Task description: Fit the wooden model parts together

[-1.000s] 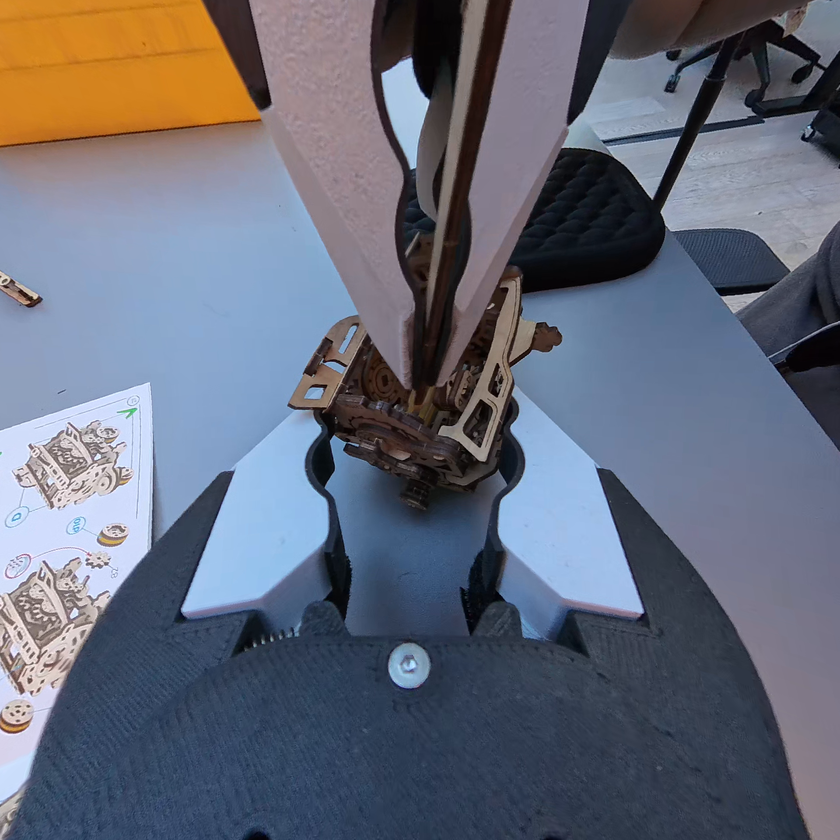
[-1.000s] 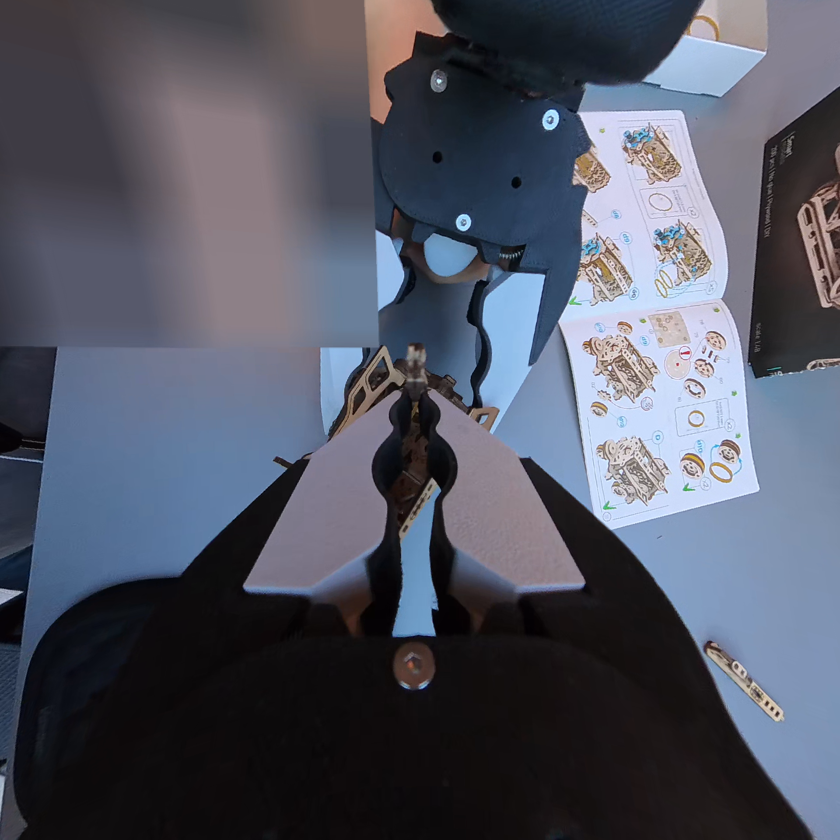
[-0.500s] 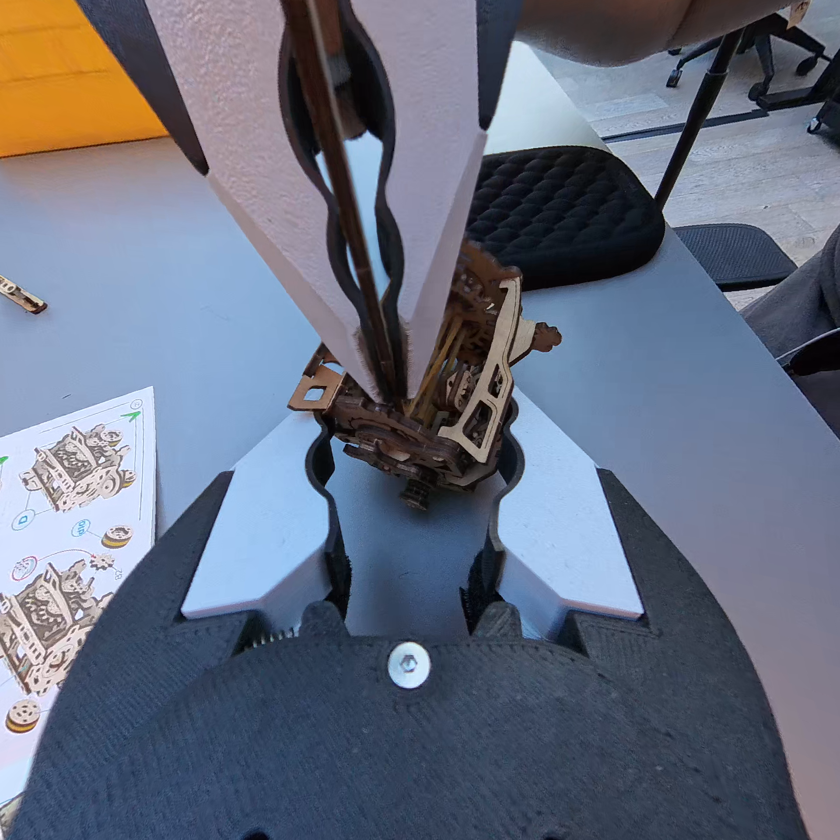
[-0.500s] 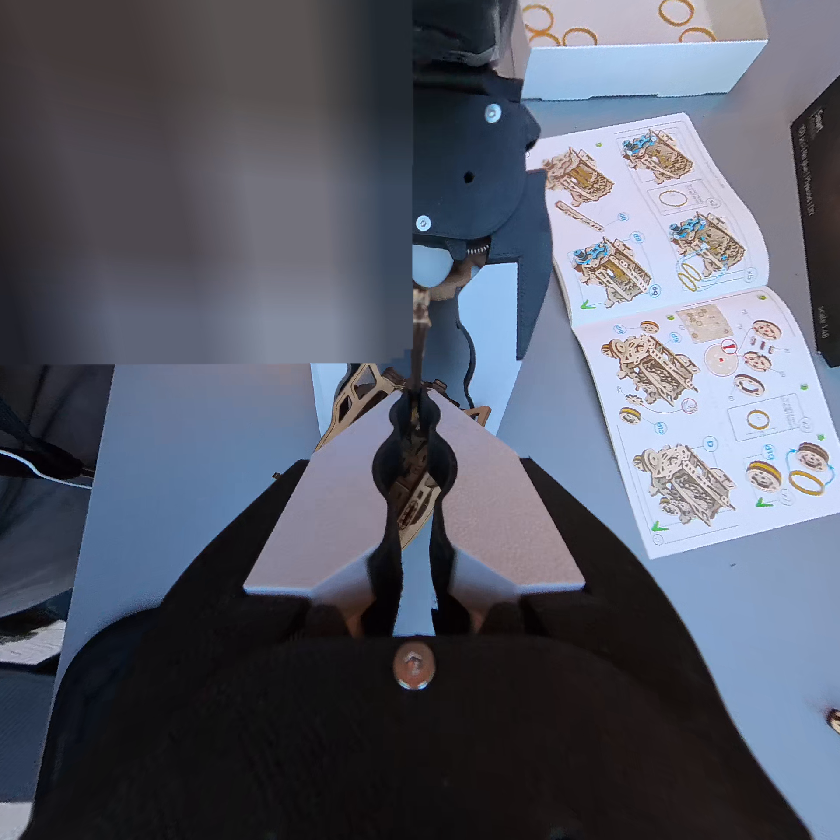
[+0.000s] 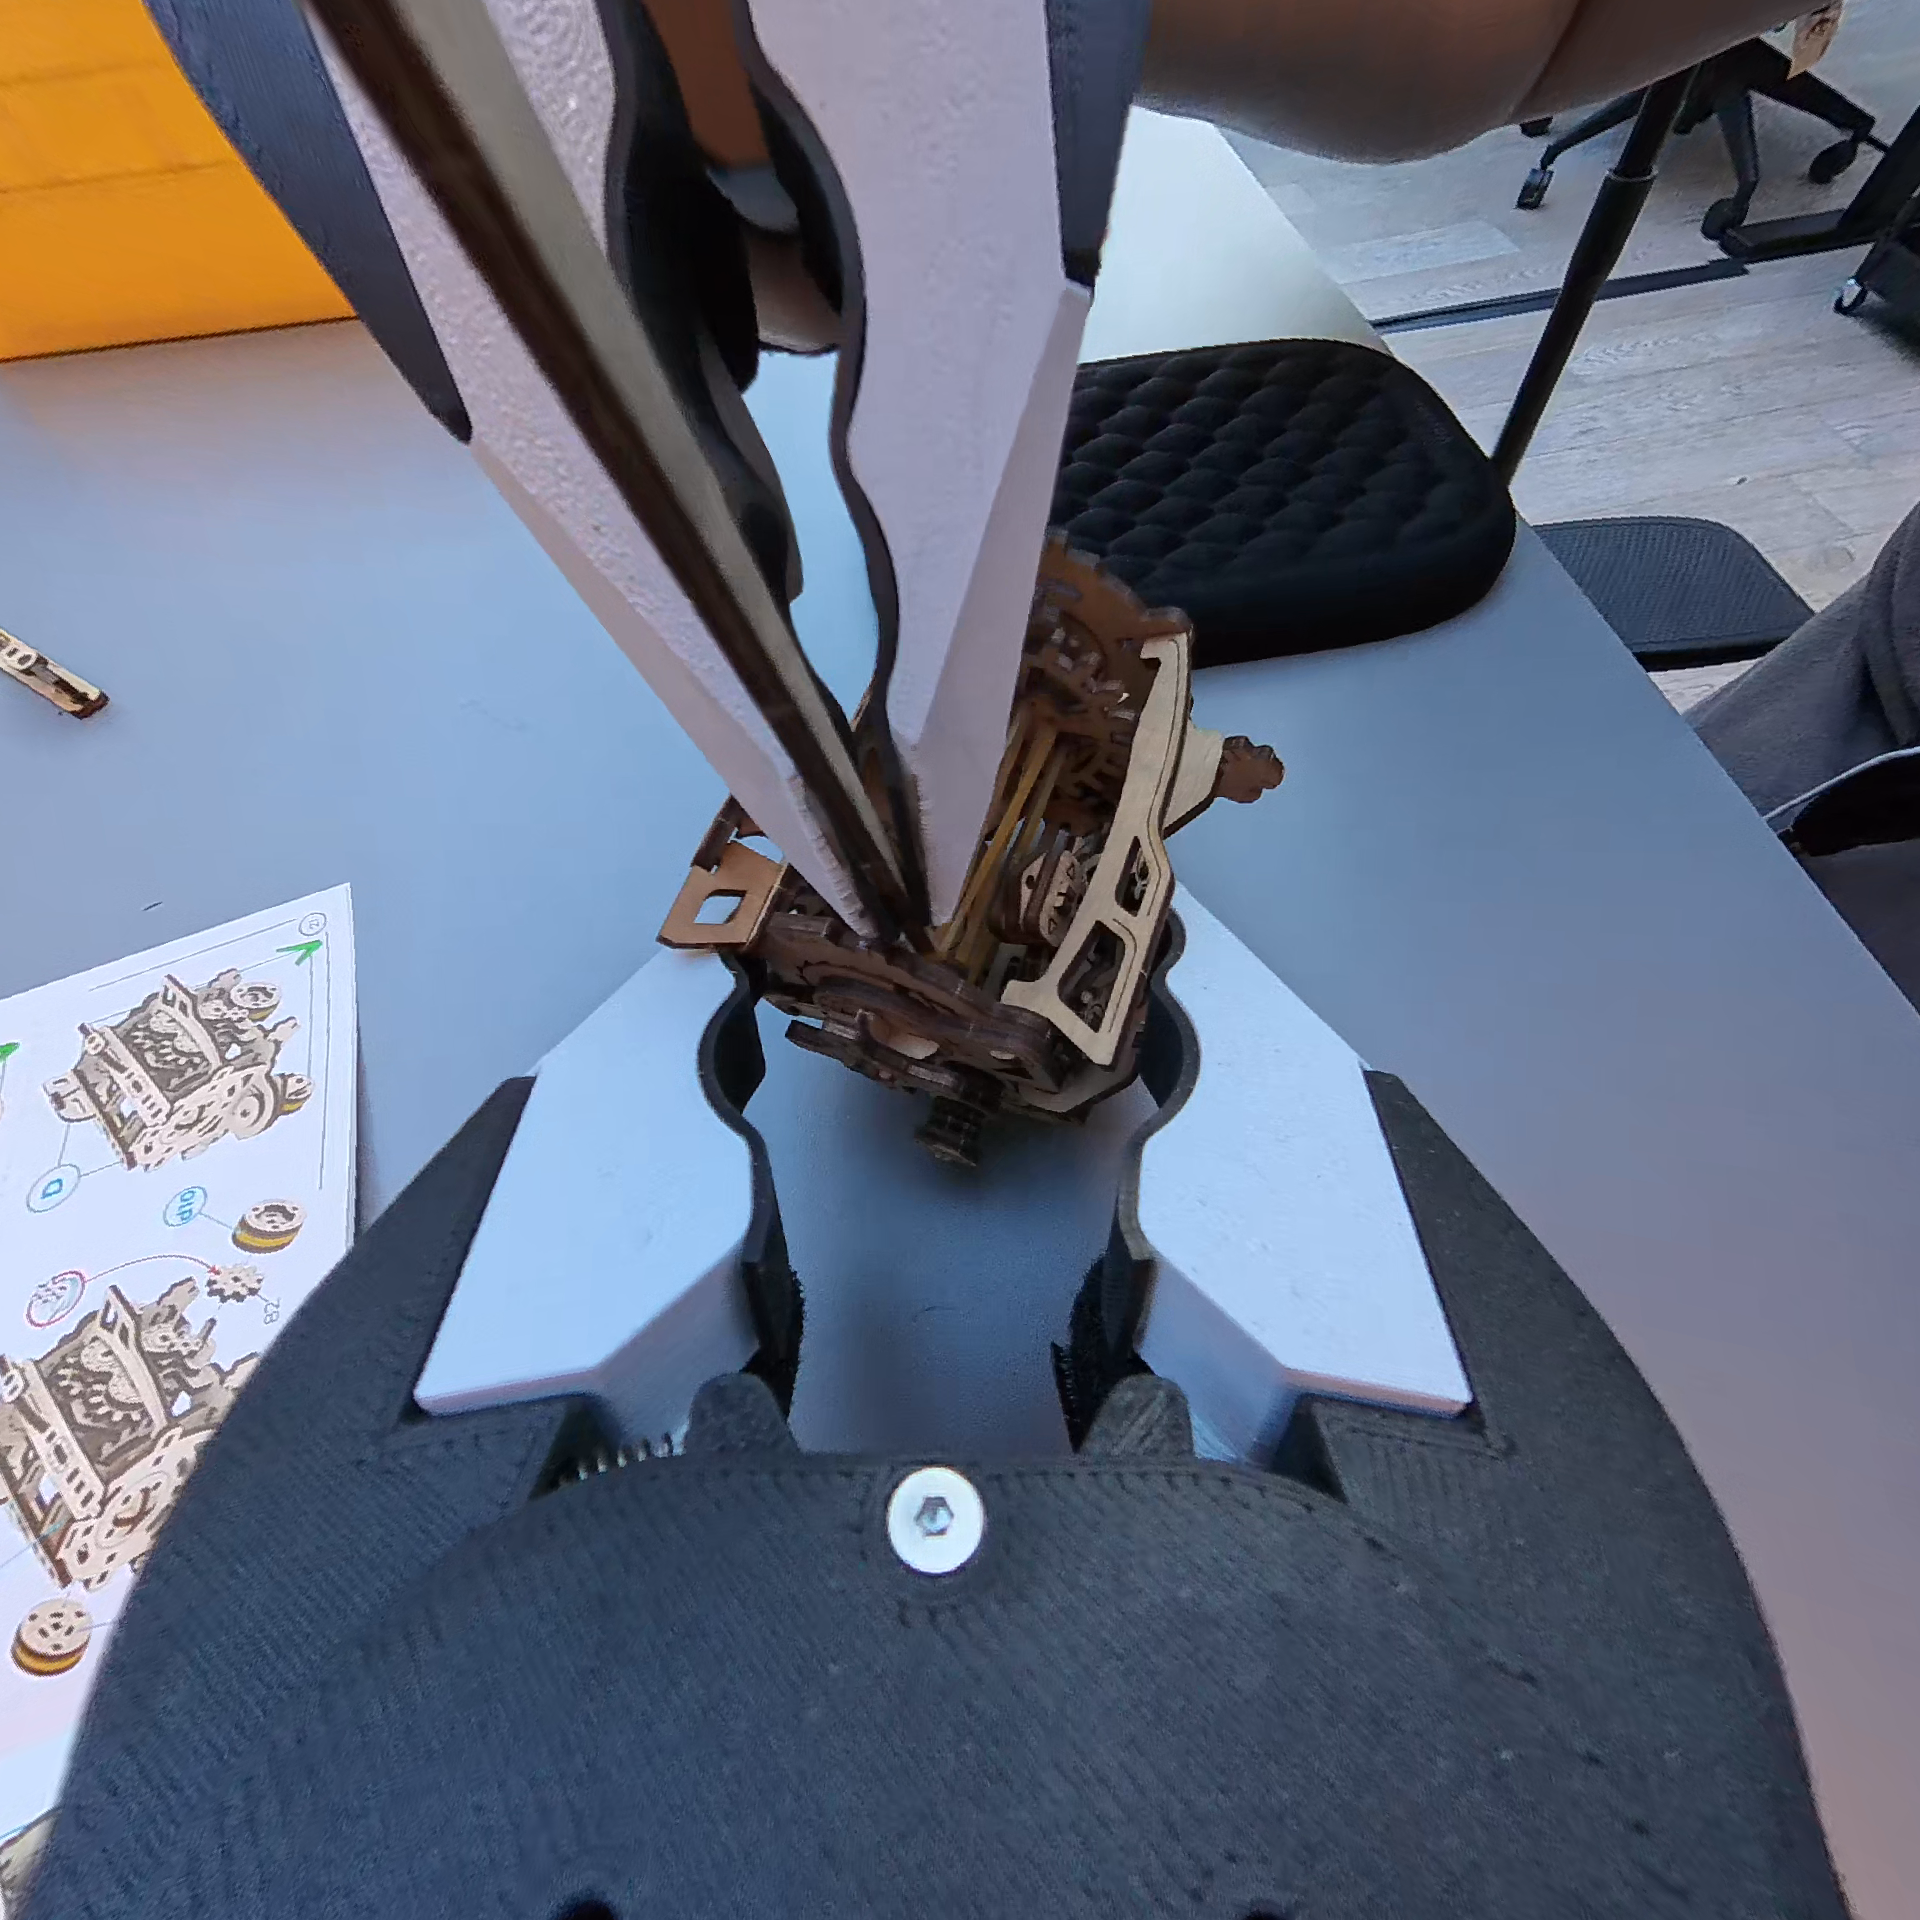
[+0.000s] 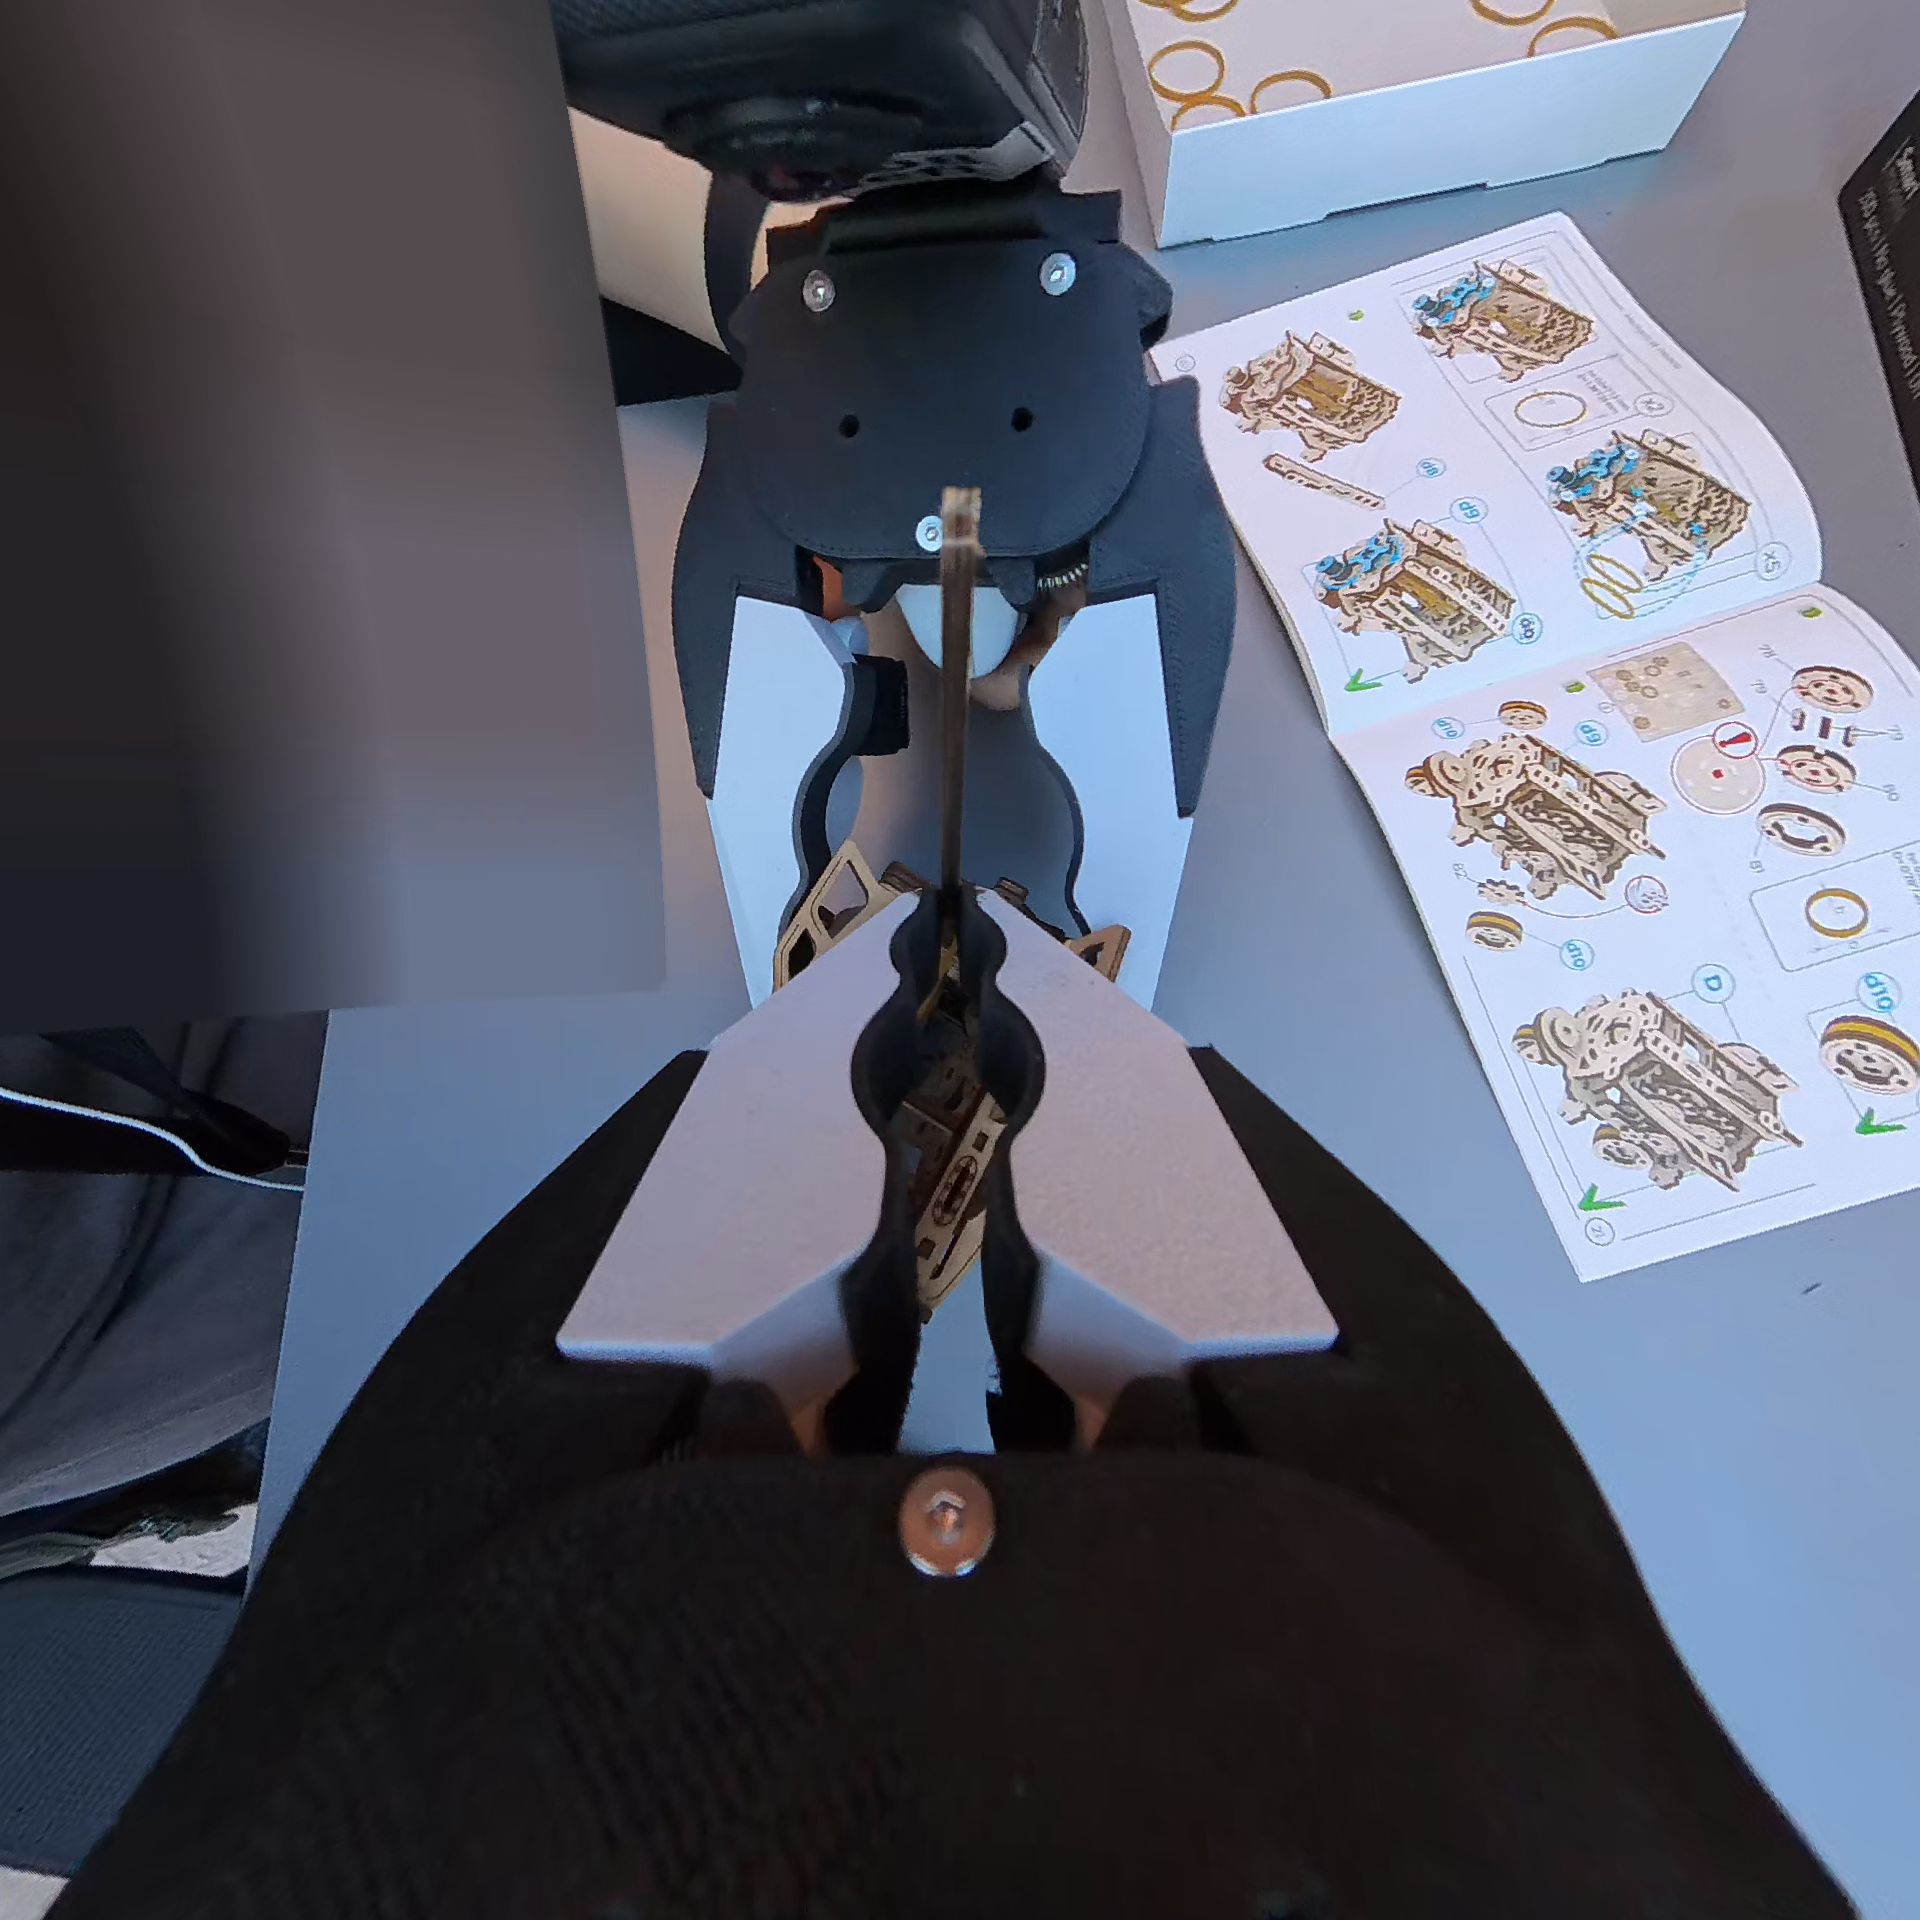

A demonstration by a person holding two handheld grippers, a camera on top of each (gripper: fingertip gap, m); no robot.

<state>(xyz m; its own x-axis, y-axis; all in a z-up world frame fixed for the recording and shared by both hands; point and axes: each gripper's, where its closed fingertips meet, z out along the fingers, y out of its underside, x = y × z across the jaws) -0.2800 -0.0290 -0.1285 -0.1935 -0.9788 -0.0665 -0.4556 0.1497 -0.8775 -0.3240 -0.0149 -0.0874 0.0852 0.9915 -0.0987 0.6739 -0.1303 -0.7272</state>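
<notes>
A brown wooden model sits tilted on the grey table between the pads of my left gripper, which is shut on its base. My right gripper reaches down from above with its tips at the top of the model. It is shut on a thin wooden strip. In the right wrist view my right gripper pinches the strip edge-on. The strip sticks out well beyond the tips toward the left gripper's black body. The model shows behind the tips.
An open instruction booklet lies to the right and also shows in the left wrist view. A white box with gold rings and a black box stand beyond it. A loose wooden piece lies far left. A black chair cushion is past the table edge.
My right gripper has swung over, now leaning in from the upper left, its tips staying at the model. The strip sticks out farther beyond its tips. My left gripper and the model stayed still.
</notes>
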